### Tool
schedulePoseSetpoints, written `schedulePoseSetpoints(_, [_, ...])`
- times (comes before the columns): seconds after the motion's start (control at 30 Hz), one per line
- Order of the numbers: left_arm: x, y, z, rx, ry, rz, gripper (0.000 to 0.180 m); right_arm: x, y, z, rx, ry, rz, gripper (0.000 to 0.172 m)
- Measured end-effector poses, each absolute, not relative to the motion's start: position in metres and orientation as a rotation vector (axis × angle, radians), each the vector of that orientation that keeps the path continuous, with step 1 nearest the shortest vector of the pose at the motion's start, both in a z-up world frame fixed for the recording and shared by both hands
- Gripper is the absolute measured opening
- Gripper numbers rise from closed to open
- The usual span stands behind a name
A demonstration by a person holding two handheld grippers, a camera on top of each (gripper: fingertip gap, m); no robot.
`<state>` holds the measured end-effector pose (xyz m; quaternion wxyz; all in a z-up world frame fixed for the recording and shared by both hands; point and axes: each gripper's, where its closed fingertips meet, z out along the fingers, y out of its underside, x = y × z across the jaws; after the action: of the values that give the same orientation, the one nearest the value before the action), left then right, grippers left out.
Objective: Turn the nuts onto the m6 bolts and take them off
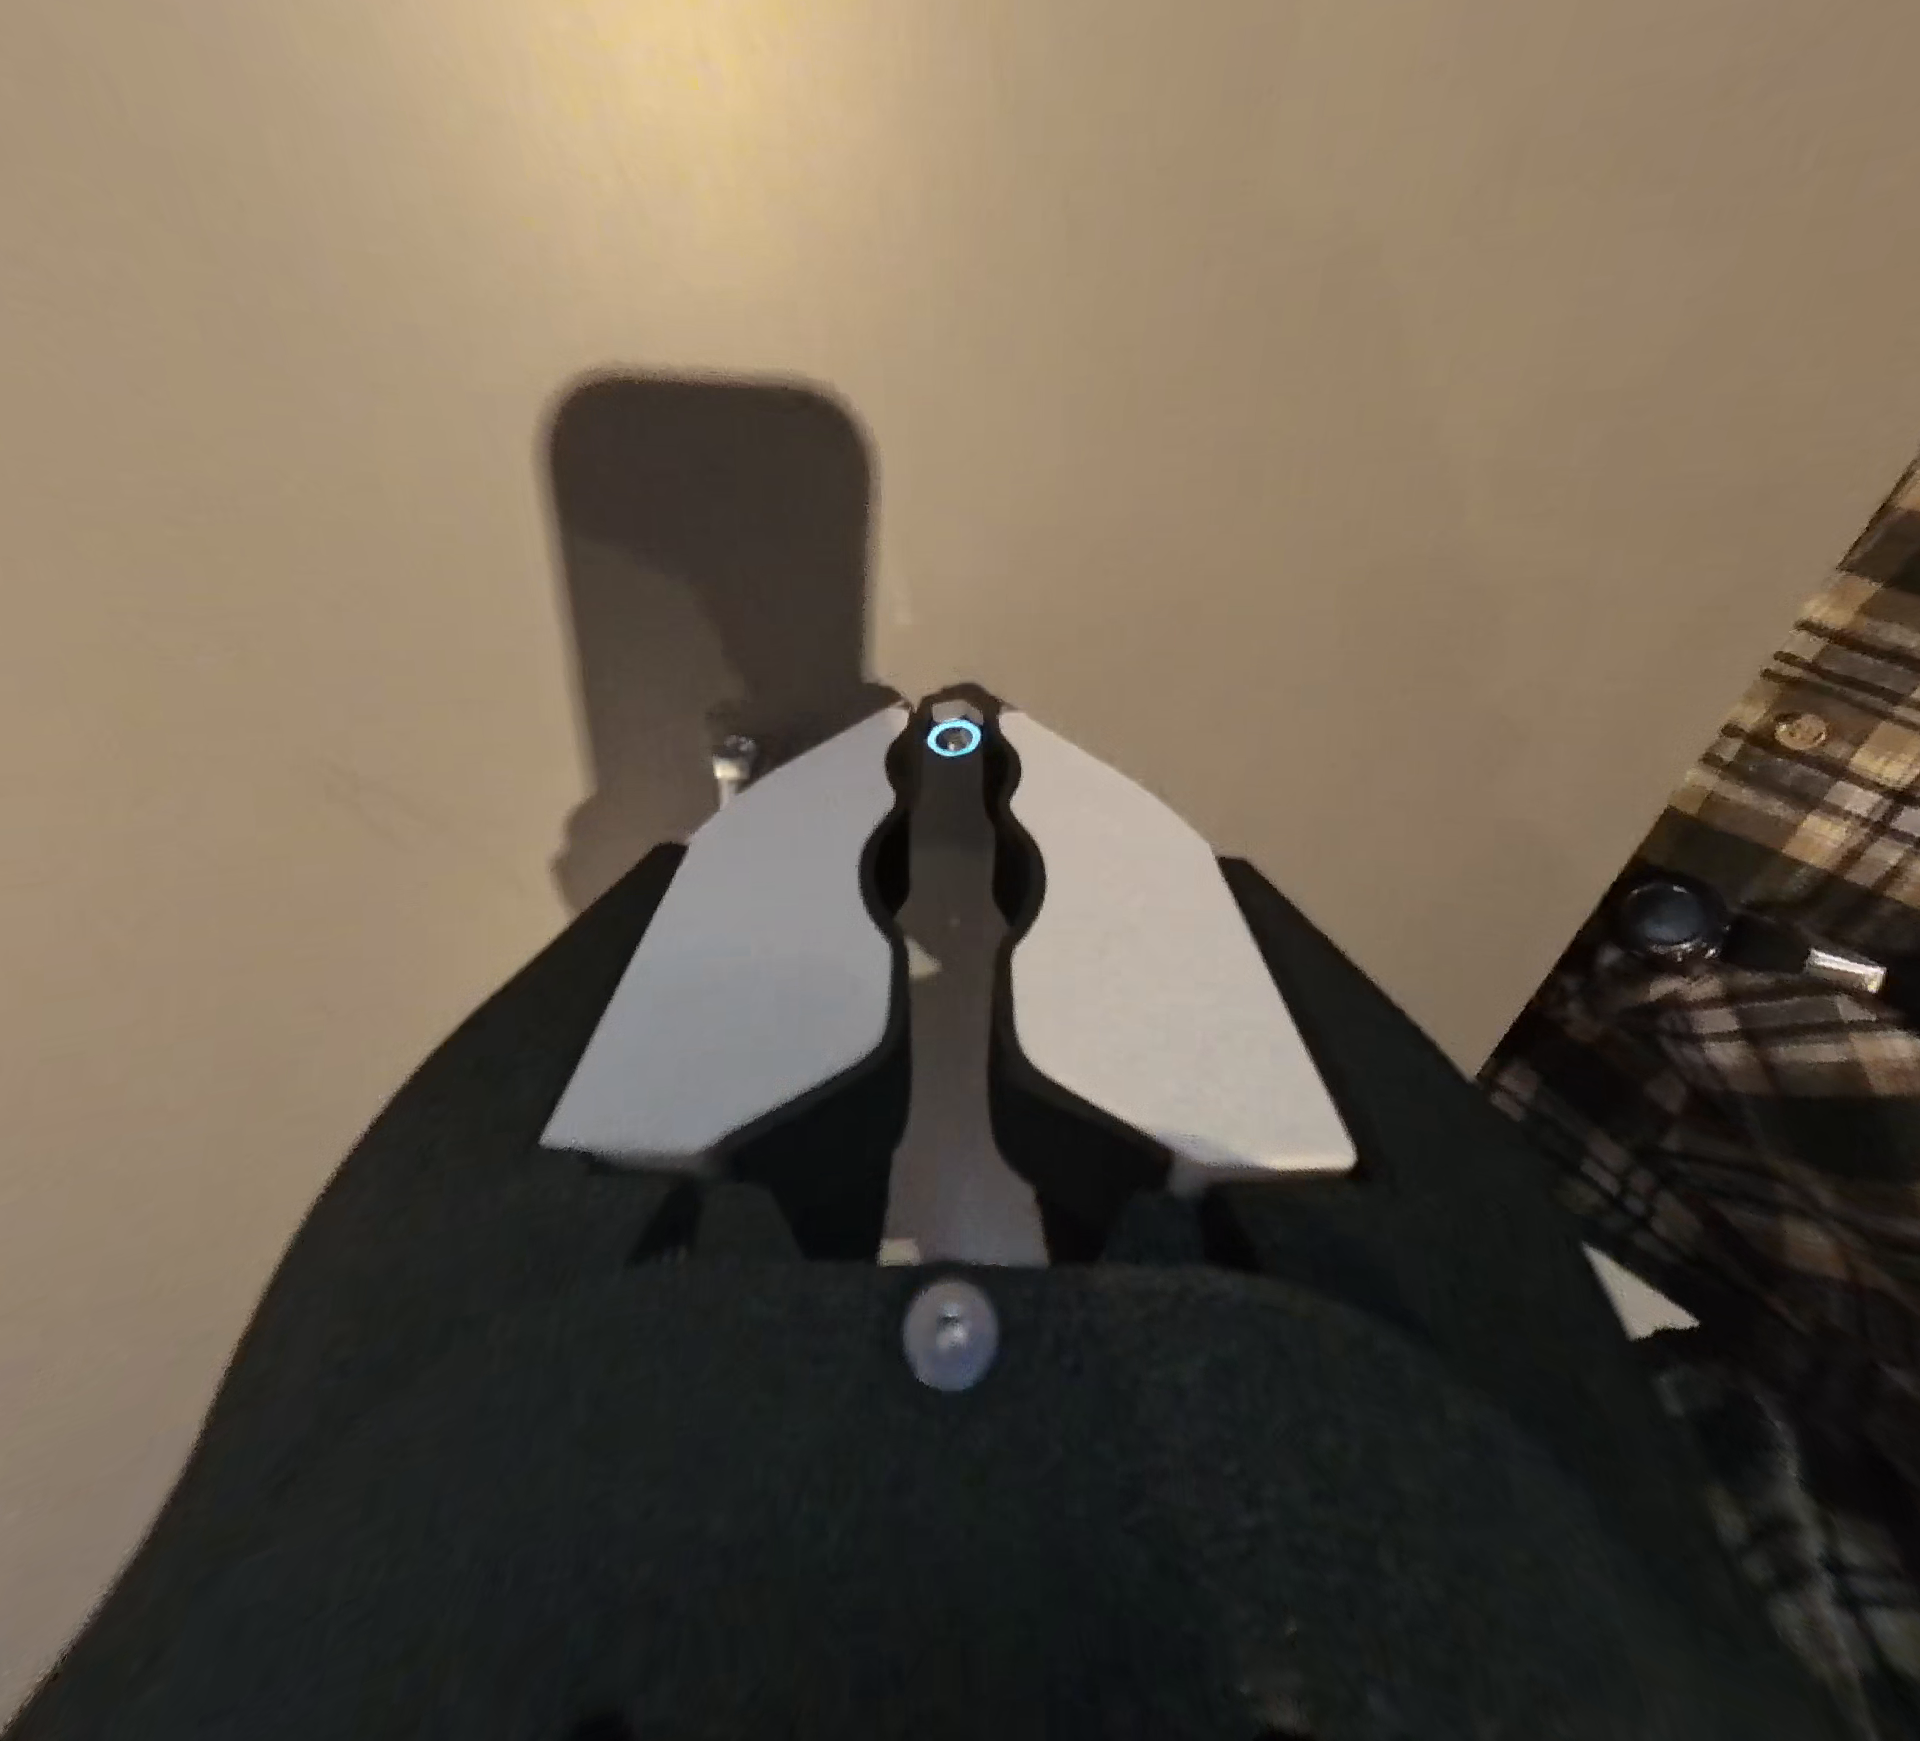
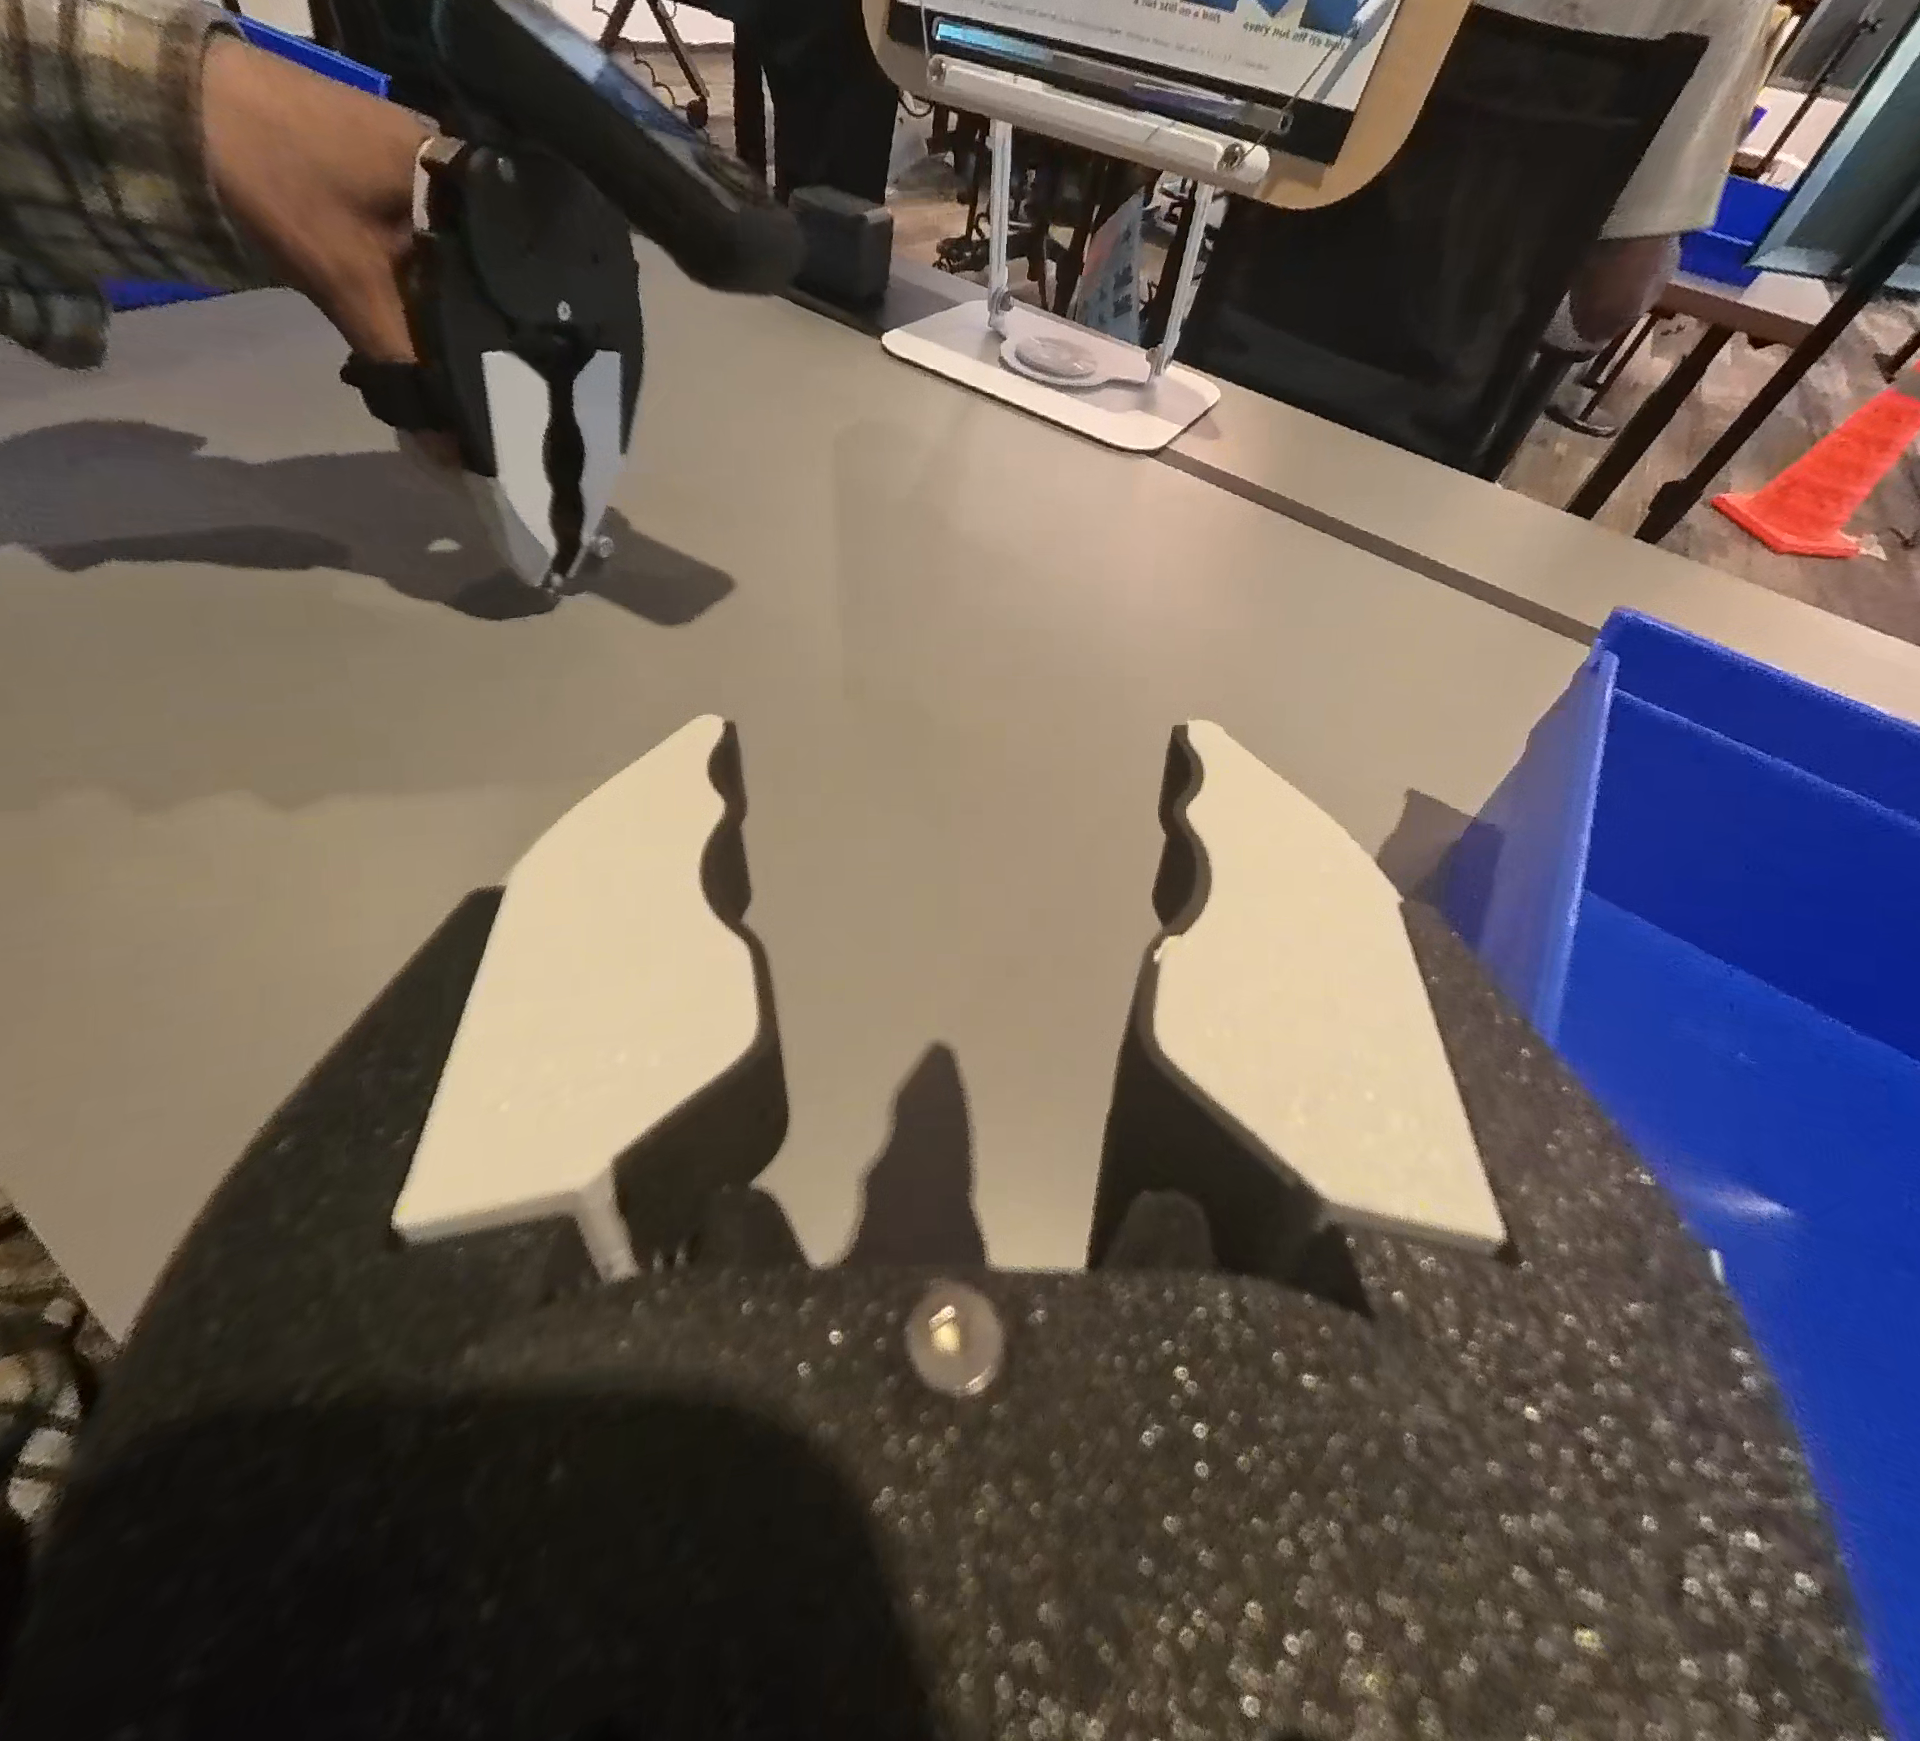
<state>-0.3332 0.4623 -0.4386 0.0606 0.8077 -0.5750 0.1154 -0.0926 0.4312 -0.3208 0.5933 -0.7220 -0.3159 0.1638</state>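
On the left, the left gripper (image 2: 561,574) points down at the grey surface (image 2: 935,652), its fingers (image 1: 810,881) drawn close and pinching a small silvery hex nut (image 1: 945,712) at their very tips. The nut sits at or just above the surface. Just beside those tips, slightly behind them, lies a bolt (image 2: 600,548) with its round head showing; whether the nut touches it cannot be told. Judging from this, the step in hand is either setting down a nut already taken off or picking one up to start it on a thread; the pictures do not settle which.

Further right, the right gripper (image 2: 951,756) hovers over a bare stretch of the surface with its fingers spread wide and nothing between them, well apart from the bolt. A blue bin (image 2: 1714,860) stands at the far right.

The next move probably calls for the right gripper to come across and clamp the bolt steady, so the nut can be aligned squarely with the thread.
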Motion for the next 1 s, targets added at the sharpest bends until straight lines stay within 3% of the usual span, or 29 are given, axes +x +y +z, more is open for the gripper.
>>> schedulePoseSetpoints(0.27, [-0.34,0.461,-0.446,2.431,-1.77,0.354,0.011,-0.105,0.434,-0.325,-1.706,-0.778,0.388,0.077])
schedulePoseSetpoints(0.37, [-0.344,0.463,-0.439,2.471,-1.795,0.417,0.018,-0.116,0.437,-0.324,-1.713,-0.821,0.395,0.077])
schedulePoseSetpoints(0.53, [-0.352,0.488,-0.395,2.759,-1.813,0.888,0.034,-0.151,0.448,-0.317,-1.71,-1.002,0.407,0.072])
schedulePoseSetpoints(0.77, [-0.396,0.53,-0.345,3.192,-1.594,1.828,0.035,-0.245,0.473,-0.341,-1.698,-1.354,0.585,0.057])
schedulePoseSetpoints(1.0, [-0.429,0.539,-0.348,3.407,-1.589,1.838,0.035,-0.319,0.492,-0.389,-1.736,-1.695,0.634,0.043])
